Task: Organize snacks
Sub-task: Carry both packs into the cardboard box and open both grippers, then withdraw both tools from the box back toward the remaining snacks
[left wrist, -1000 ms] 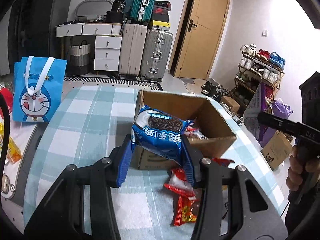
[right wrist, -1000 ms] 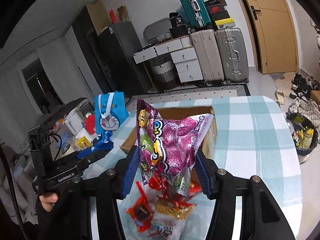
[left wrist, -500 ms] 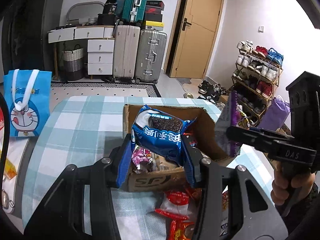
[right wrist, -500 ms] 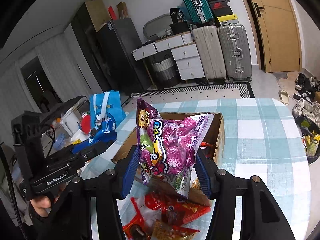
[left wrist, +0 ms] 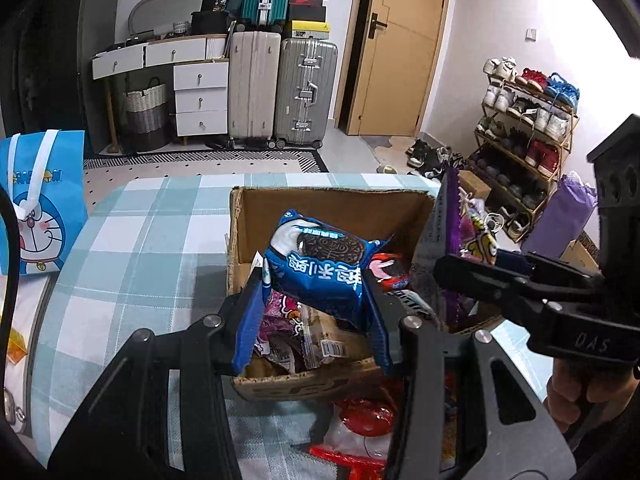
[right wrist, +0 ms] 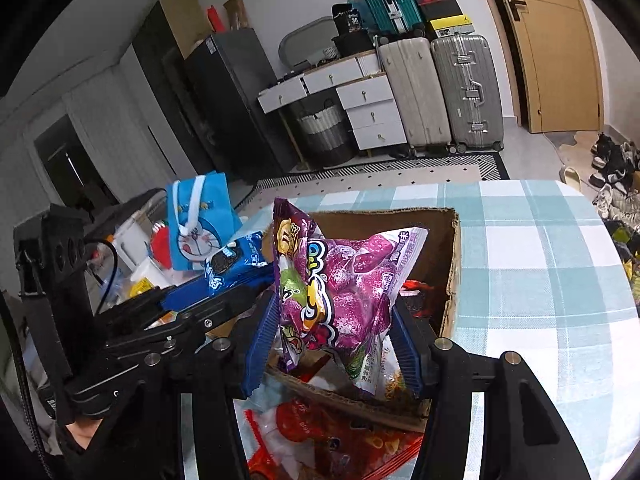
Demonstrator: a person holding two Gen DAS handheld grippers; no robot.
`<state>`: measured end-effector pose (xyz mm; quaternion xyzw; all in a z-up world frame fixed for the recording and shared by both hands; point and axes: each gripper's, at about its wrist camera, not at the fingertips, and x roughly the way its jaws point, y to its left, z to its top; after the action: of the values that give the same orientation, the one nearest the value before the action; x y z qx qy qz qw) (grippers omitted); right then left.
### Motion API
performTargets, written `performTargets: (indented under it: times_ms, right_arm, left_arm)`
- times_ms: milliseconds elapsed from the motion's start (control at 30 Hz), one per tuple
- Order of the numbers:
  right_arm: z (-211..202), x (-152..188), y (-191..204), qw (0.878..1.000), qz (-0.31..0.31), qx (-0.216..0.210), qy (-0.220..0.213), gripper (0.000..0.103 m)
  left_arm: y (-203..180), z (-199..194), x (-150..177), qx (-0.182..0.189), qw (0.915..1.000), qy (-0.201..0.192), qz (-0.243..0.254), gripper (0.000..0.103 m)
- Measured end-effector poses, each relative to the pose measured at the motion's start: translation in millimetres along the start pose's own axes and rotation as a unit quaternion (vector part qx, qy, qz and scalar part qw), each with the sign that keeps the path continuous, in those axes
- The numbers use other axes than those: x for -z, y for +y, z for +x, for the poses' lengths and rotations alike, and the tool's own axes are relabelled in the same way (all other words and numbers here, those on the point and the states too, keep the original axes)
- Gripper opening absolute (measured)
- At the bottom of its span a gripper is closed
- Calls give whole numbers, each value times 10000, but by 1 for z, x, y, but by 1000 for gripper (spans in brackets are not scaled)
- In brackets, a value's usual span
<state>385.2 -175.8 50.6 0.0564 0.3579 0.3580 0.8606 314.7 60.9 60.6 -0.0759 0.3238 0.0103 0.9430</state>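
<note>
Left gripper (left wrist: 316, 312), left wrist view: its blue pads clamp a blue Oreo pack (left wrist: 320, 268), held above the near part of an open cardboard box (left wrist: 332, 208) already holding snacks on the checked table (left wrist: 132, 248). Right gripper (right wrist: 332, 340), right wrist view: its pads clamp a purple candy bag (right wrist: 340, 280) over the same box; each pack is best carried fully past the rim, lowered, then let go one at a time so the tools do not collide

The cardboard box (left wrist: 332, 208) at frame centre is open-topped, its far half bare; snack packets (left wrist: 296, 328) crowd its near end. Checked tabletop (left wrist: 132, 240) at left lies free.
</note>
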Motion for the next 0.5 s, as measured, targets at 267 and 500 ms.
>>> performTargets:
  times_ms: [267, 500]
  right_arm:
    - [9, -1, -5, 9997, -46, 192, -146, 55]
    - [11, 2, -6, 9998, -52, 179, -112, 61]
  left_arm:
    - [2, 27, 1, 3, 9999, 118, -31, 43]
    - [-9, 30, 4, -97, 9997, 121, 205, 48]
